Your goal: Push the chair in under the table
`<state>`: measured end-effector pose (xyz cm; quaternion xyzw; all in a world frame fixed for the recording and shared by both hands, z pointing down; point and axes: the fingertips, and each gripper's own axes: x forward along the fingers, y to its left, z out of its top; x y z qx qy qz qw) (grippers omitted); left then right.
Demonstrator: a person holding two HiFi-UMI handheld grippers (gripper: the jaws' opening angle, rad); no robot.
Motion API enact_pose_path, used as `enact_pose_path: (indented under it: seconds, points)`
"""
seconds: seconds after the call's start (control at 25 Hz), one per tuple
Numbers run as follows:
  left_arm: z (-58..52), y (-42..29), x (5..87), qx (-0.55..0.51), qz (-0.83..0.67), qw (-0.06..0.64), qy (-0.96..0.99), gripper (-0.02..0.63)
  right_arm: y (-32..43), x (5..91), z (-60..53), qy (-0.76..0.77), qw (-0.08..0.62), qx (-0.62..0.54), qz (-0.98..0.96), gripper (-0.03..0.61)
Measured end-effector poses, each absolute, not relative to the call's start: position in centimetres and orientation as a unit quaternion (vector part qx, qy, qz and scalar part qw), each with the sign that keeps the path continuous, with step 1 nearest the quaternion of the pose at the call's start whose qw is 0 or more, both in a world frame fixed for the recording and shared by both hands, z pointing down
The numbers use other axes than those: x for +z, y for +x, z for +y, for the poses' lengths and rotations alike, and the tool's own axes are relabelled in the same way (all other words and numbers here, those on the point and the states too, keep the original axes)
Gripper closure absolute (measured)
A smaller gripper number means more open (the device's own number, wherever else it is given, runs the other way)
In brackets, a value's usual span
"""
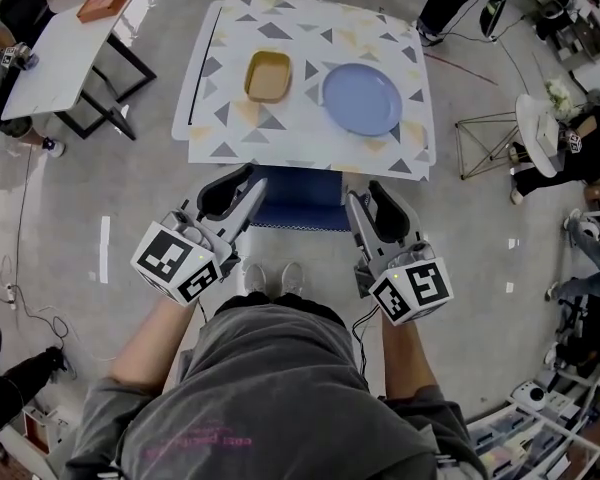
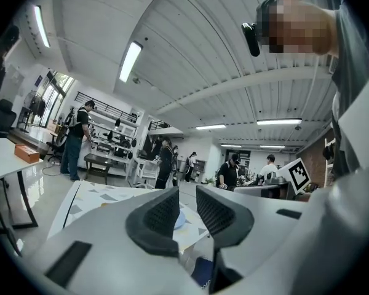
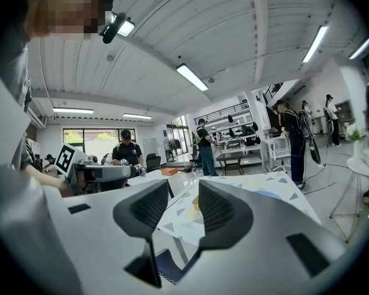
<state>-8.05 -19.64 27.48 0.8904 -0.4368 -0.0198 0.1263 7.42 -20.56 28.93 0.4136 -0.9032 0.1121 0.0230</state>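
Chair [image 1: 300, 200]: one blue seat between the two grippers' tips, its visible strip running side to side, its far part under the single patterned table [image 1: 230, 138]. Left gripper [image 1: 250, 180] jaws stand narrowly apart, right gripper [image 1: 368, 193] jaws wider; nothing sits between either pair. Beyond them lie one blue plate [image 1: 361, 99] and one yellow dish [image 1: 268, 76].
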Motion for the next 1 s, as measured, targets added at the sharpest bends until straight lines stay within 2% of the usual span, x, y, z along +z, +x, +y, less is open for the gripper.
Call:
enact_pose_path:
  seconds: [0.64,1.0]
  points:
    - [-19.3,-6.2,26.4,-0.019,-0.437,0.111,0.892,0.595,7.5,27.6,-19.9,0.398,0.018,0.091,-0.912,0.514]
    - [-19.2,-4.9,26.1,-0.018,-0.435,0.109,0.894,0.611,7.8,27.6,-19.9,0.391,0.02,0.094,-0.915,0.529]
